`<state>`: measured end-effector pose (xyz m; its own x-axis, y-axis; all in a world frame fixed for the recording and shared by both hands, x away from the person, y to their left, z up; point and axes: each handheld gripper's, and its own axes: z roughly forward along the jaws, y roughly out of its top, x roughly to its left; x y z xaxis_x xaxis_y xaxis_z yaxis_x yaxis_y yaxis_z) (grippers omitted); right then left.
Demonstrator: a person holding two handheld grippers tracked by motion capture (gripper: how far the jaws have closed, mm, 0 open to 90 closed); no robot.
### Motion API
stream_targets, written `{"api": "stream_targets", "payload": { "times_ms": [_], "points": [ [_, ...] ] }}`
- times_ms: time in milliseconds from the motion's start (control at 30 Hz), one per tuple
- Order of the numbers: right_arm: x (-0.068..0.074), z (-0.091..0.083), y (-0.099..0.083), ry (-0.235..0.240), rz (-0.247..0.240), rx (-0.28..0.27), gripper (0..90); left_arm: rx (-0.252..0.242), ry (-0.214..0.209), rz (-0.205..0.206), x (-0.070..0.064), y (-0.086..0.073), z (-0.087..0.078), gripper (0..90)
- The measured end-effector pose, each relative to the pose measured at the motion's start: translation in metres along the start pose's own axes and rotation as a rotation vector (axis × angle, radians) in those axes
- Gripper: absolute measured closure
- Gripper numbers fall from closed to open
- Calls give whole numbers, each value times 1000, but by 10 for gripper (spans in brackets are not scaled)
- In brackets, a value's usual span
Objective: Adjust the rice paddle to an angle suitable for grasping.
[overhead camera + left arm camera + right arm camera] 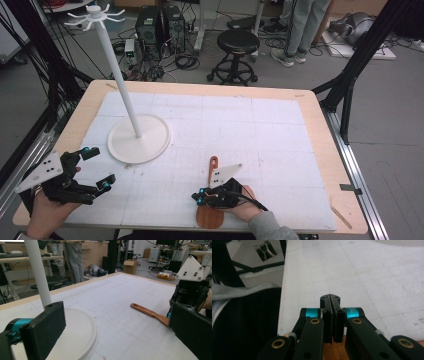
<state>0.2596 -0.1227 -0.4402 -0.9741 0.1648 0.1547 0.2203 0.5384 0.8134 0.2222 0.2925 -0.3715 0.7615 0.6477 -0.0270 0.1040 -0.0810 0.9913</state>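
A brown wooden spatula (212, 169) lies flat on the white gridded mat near the table's front edge, handle pointing away from me. My right gripper (200, 196) hovers low across its blade, jaws pressed shut with nothing seen between them (333, 315); wood of the spatula (334, 352) shows just beneath. At the front left my left gripper (98, 168) is held open and empty, beside the round base of a white hook stand (139, 140). In the left gripper view its jaws (117, 336) frame the stand's base (80, 332) and the spatula (150, 313).
The stand's tall pole (119, 75) rises to a ring of hooks at the top. The mat leaves a wooden table rim (320, 130) bare. Beyond the table are a black stool (238, 42), computer towers (160, 25) and a standing person's legs (300, 25).
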Motion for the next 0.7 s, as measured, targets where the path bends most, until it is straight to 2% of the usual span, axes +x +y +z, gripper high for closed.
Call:
{"api": "stream_targets", "payload": {
  "times_ms": [100,233,300,400,700],
  "points": [
    [-1,4,-1,7,13,27,888,-1,-3,8,-1,0,0,18],
    [2,10,-1,24,1,42,888,-5,-4,16,-1,1,0,18],
    [2,12,0,27,-2,48,888,-8,11,28,-2,1,-1,18],
    [4,17,0,37,-10,71,888,-8,16,27,0,0,-1,18],
    [7,20,0,16,-44,111,888,-1,21,17,2,-2,-2,17]
  ]
}}
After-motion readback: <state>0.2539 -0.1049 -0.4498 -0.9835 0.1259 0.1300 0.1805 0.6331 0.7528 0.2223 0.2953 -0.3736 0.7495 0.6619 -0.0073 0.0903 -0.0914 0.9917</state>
